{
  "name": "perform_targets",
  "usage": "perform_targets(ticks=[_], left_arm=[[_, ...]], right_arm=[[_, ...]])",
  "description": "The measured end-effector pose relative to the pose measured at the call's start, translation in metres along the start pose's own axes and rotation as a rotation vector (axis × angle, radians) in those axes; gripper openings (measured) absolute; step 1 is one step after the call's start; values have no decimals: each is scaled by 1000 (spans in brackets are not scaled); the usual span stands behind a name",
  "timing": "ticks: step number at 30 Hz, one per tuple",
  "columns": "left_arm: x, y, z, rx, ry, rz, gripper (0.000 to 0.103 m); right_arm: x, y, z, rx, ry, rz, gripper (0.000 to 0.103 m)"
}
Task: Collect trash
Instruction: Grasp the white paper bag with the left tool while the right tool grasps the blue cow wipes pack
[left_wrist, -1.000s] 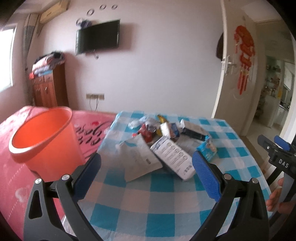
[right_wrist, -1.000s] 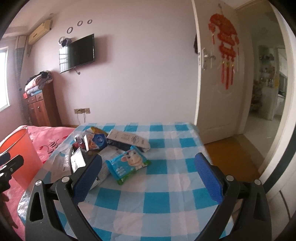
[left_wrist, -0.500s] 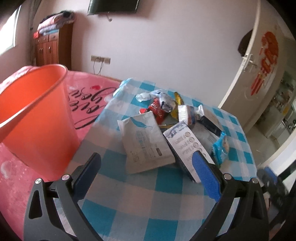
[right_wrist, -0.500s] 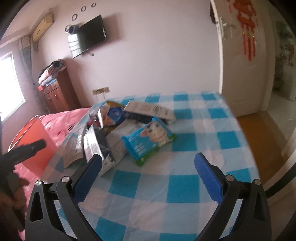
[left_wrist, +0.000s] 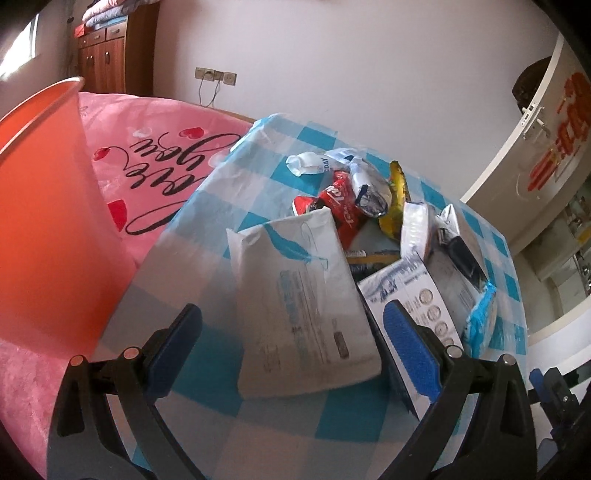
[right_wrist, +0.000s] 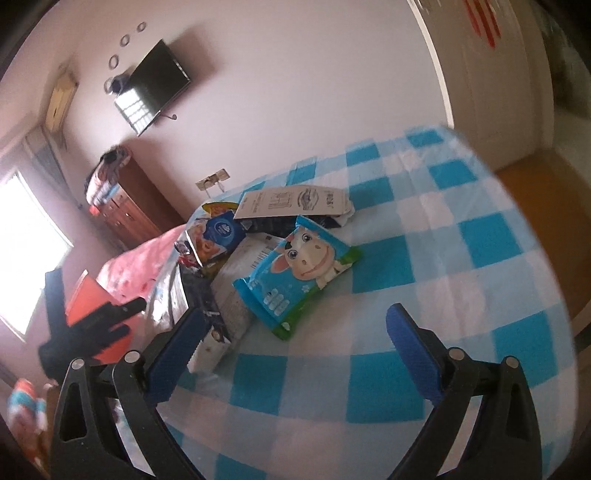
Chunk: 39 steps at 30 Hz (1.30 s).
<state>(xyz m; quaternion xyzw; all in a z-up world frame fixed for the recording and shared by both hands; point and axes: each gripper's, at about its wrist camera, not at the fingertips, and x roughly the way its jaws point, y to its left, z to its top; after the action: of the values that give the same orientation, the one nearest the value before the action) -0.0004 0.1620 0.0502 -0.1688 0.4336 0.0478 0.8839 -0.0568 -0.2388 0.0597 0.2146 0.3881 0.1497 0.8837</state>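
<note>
We have swung our left tongs (left_wrist: 291, 343) lower and closer to the trash pile (left_wrist: 369, 236), jaws wide and empty over the white pouch (left_wrist: 299, 295). Bucket (left_wrist: 44, 206) stands left on the bed (left_wrist: 166, 147); trash heaps on the tabletop (right_wrist: 424, 266). Our right tongs (right_wrist: 295, 347) gape empty near the cow packet (right_wrist: 295, 269).

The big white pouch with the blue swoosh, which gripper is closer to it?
Left. The left gripper frames the white pouch between open jaws; the right gripper hovers farther along the table.

Both the left gripper (left_wrist: 291, 343) and right gripper (right_wrist: 295, 343) have black frames, blue-padded jaws and silver screws.
</note>
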Motion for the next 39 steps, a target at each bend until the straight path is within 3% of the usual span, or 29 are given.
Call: perform_targets(ticks=[1,3,4,10,18,21,29,34,39], left_arm=[[3,-1,2,5,5,-4,99],[10,-3,5,19,17,-6,99],[13,-3,7,22,19,2,99],[29,3,11,16,38,16,99],[43,3,9,26,70,5,98],[46,3,8,27,77,1,98],[46,1,8,34,74,2,81],[47,-4,6,47,79,11,83],[48,-11,3,84,86,29,90]], right_arm=[[4,-2,2,19,9,17,95],[15,-7,7,78,43,57,80],[20,-9,9,100,56,69,79],[49,-17,15,215,134,107,79],[75,-16,24,277,179,103,79],[84,-14,23,273,188,84,79],[94,-4,28,262,163,30,81],[100,10,29,180,143,-47,80],[100,17,25,86,123,-115,68]])
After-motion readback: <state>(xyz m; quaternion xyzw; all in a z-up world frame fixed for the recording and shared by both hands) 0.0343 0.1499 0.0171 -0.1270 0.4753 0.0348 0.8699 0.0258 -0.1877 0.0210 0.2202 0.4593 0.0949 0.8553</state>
